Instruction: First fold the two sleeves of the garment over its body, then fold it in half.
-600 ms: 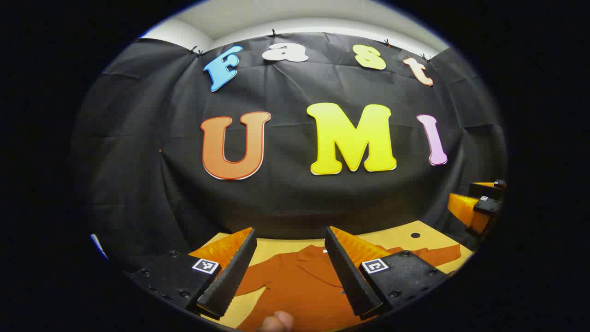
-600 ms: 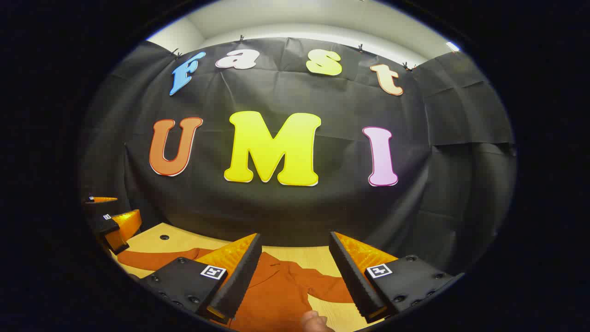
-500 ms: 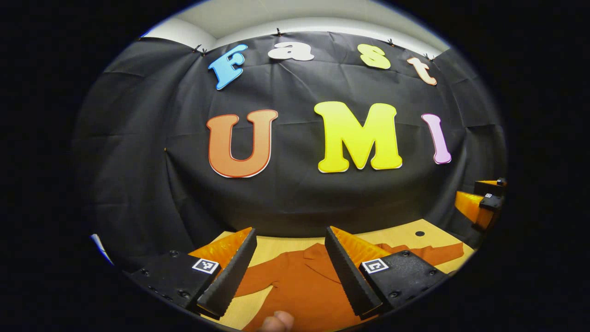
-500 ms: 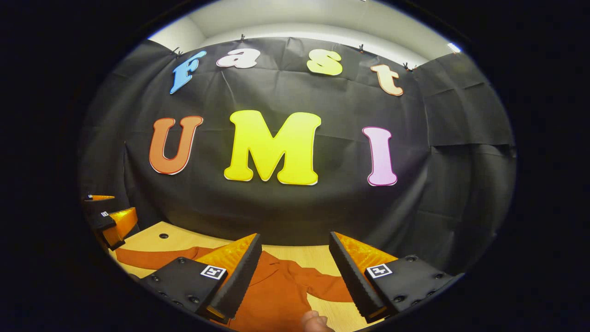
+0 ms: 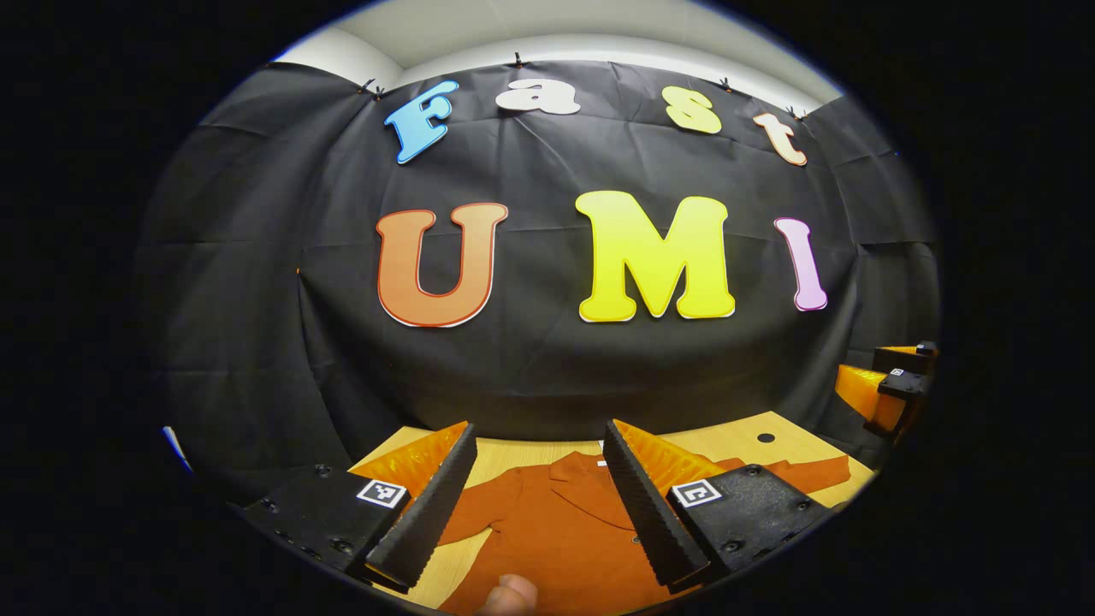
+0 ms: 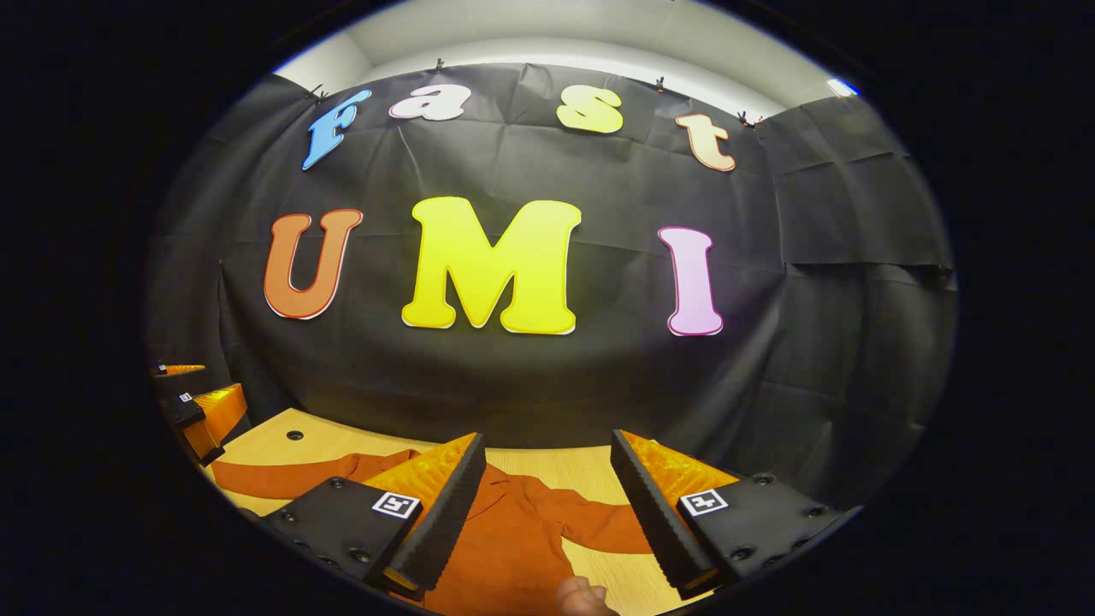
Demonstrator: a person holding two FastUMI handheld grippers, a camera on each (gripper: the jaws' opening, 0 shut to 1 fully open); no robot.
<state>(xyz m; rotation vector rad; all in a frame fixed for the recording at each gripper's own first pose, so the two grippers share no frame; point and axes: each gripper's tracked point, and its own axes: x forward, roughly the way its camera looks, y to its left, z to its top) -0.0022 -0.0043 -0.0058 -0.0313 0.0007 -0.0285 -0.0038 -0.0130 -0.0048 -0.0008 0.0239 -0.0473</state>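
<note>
A black cloth wall [image 5: 530, 368] is backing a pale wooden bench [image 6: 590, 475], where a rust-orange garment [image 5: 556, 530] is lying flat with both sleeves spread out.

The garment is lying collar toward the wall with its 2 sleeves stretched outward, a layout that seems meant to leave each sleeve free to be lifted and laid over the body; neither fold looks begun. The left gripper [image 5: 535, 496] is hovering above the chest area, level and aimed at the wall, its fingers [image 5: 423, 513] spread wide and holding nothing. The right gripper [image 6: 547, 505] is hanging beside it in the same forward-facing pose over the garment's right side, its fingers [image 6: 659, 518] likewise wide apart and empty. Each gripper is appearing at the edge of the other's view, and a fingertip [image 5: 509, 595] of the holding hand is peeking in below.
</note>
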